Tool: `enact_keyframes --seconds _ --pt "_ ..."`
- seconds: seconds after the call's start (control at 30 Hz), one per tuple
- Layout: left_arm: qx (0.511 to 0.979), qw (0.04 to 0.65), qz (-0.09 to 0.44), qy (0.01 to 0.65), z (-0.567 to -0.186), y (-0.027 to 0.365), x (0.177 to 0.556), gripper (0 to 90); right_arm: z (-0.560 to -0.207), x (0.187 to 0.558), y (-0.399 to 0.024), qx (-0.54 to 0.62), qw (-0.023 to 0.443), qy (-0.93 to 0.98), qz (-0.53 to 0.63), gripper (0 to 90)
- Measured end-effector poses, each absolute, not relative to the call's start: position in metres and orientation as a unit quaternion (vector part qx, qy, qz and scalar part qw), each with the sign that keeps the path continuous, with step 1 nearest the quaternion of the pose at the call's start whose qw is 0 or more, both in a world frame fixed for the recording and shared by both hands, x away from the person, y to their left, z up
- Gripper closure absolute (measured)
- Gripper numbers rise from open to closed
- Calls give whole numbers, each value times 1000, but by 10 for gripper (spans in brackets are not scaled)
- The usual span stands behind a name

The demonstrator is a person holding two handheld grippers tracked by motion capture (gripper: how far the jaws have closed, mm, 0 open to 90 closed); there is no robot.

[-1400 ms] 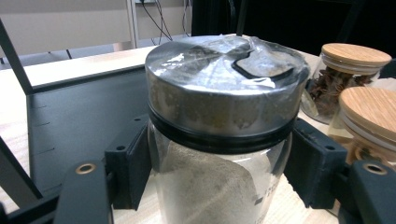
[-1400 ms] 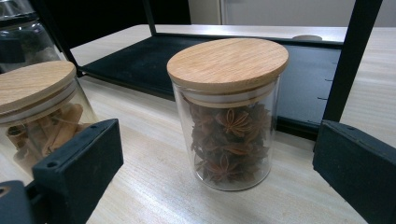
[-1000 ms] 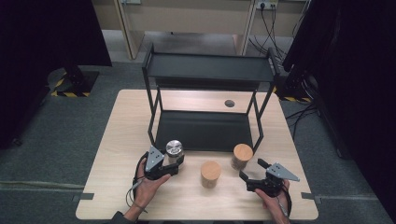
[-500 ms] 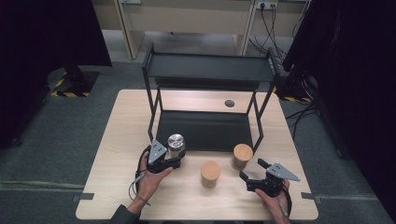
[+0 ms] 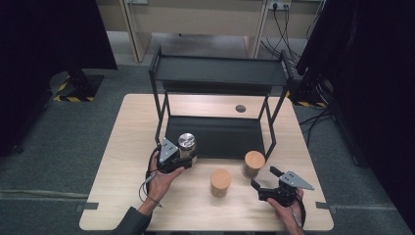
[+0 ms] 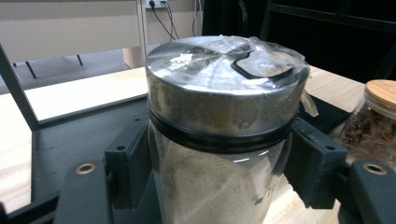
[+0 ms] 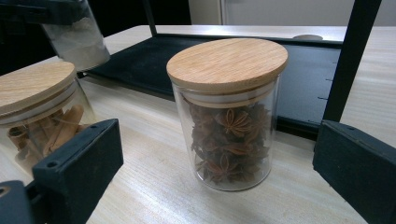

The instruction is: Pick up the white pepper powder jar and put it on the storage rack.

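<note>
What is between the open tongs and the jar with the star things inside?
Just bare wooden table. In the right gripper view the right tongs stand open, apart from the star anise jar.

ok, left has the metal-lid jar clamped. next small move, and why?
Probably carry the metal-lid jar forward onto the rack's bottom shelf: the left gripper grips it at the shelf's front edge, and that shelf looks bare. The right gripper is open by the star-anise jar.
</note>
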State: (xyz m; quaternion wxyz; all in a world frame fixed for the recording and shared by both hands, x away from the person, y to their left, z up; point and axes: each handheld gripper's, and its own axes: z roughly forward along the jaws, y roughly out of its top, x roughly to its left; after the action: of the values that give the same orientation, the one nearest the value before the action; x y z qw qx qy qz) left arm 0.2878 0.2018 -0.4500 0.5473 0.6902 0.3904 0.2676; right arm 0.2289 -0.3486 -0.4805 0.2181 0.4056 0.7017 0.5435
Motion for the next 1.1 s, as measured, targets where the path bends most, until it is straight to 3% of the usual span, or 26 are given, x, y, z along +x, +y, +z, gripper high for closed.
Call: enact_keyframes --seconds 1.1 --pt "685 535 289 401 -444 184 324 311 -481 229 -349 405 217 702 544 20"
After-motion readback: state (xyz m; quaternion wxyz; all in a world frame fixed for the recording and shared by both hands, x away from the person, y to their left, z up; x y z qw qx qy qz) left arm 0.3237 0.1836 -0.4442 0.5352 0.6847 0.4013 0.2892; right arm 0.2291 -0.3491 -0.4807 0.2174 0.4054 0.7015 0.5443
